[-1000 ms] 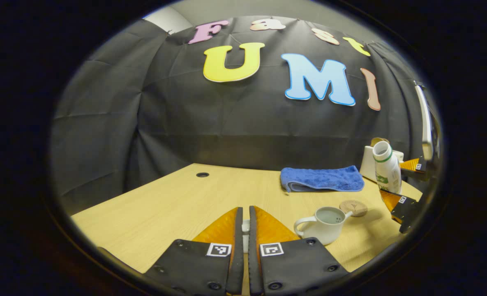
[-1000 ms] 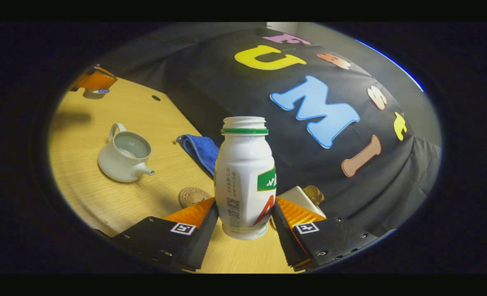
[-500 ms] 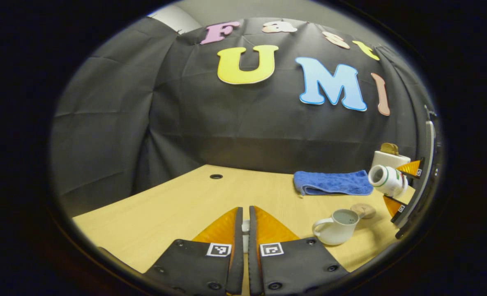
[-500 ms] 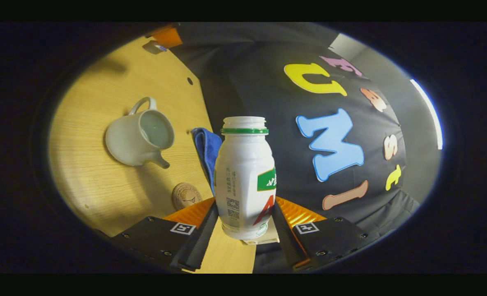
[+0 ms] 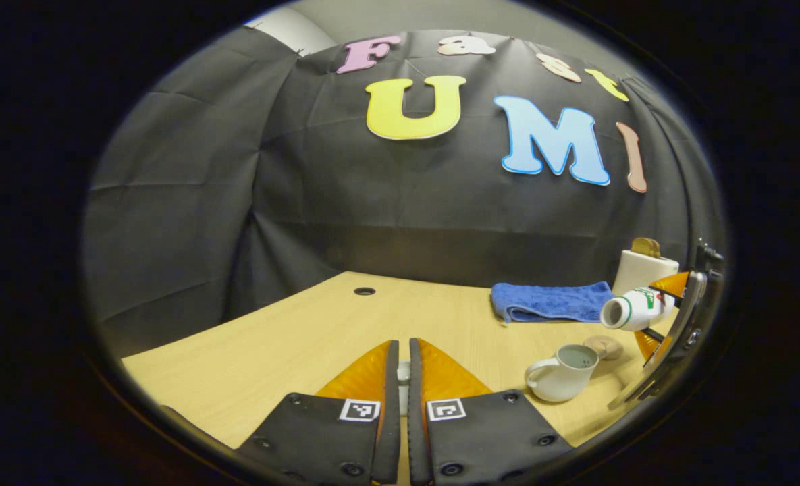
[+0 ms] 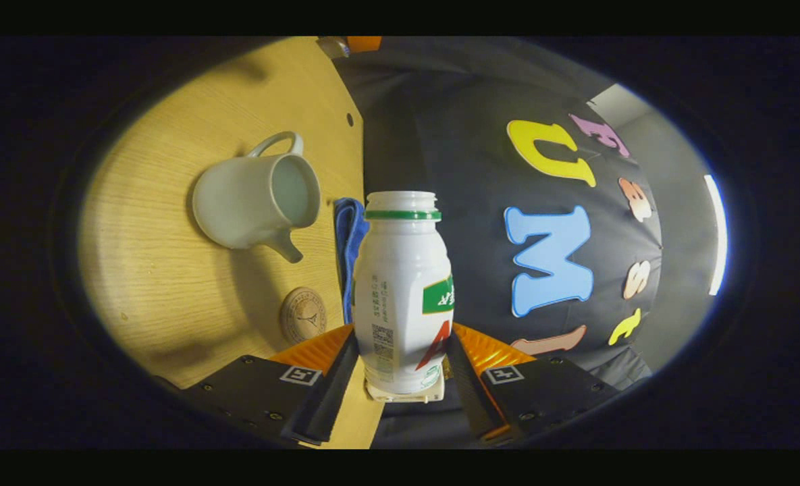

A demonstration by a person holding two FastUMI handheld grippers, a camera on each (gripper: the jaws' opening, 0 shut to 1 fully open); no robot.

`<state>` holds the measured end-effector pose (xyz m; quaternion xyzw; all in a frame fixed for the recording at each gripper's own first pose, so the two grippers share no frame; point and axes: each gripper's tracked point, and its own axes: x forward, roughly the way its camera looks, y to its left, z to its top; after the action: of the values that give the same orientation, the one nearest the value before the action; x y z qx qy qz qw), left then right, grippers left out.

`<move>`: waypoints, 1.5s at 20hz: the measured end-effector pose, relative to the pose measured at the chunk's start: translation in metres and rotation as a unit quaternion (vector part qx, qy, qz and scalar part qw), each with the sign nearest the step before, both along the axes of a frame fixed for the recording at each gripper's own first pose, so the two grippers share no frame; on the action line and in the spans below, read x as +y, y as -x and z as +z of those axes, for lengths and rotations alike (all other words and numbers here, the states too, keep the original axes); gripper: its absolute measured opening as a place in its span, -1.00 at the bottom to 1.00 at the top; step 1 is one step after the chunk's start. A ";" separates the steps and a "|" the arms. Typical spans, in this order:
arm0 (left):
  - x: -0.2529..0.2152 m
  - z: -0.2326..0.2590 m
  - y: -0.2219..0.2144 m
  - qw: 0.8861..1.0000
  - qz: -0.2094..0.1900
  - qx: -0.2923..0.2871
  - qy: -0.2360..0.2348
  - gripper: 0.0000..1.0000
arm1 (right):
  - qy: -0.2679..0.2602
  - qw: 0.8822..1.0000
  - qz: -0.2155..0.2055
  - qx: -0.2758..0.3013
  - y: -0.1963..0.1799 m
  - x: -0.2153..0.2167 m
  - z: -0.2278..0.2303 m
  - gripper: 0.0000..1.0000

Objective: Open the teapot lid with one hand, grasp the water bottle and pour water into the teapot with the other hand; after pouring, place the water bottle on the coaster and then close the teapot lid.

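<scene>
Lid off: white ceramic teapot sits open on the light wooden table. Right gripper clamps the white plastic water bottle, tipped sideways near the pot's mouth. Left gripper: jaws nearly closed on a small pale piece, likely the lid. Left: pouring, bottle onto round wooden coaster, lid on.

Light: dim booth, warm overhead source | Bench: brightest area, soft shadows beside teapot and along near edge | Glare: thin bright strip at right rim of right gripper view | Distortion: strong fisheye bending, edges darken | Focus: centre sharp, rim soft
</scene>
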<state>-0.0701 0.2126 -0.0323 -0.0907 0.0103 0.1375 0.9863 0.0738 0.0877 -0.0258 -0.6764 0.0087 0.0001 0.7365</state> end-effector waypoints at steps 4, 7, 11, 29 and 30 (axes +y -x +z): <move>0.000 0.001 0.000 1.000 0.000 0.000 0.000 -0.70 | 0.025 1.000 0.001 -0.010 -0.003 0.001 0.004 0.46; -0.002 0.002 -0.001 1.000 -0.004 0.002 0.001 -0.70 | 0.046 0.999 0.005 -0.017 -0.004 0.002 0.007 0.46; -0.003 0.000 -0.001 1.000 -0.005 0.004 -0.001 -0.70 | 0.068 0.997 0.007 -0.019 -0.006 0.003 0.009 0.46; -0.007 -0.001 -0.002 1.000 -0.011 0.010 -0.007 -0.70 | 0.130 0.990 0.021 -0.049 -0.007 0.006 0.026 0.46; -0.008 -0.001 -0.002 1.000 -0.011 0.010 -0.007 -0.70 | 0.132 0.990 0.022 -0.051 -0.007 0.007 0.027 0.46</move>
<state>-0.0684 0.2050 -0.0329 -0.0820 0.0204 0.1273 0.9883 0.0803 0.0945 0.0014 -0.7669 -0.0439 -0.0192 0.6400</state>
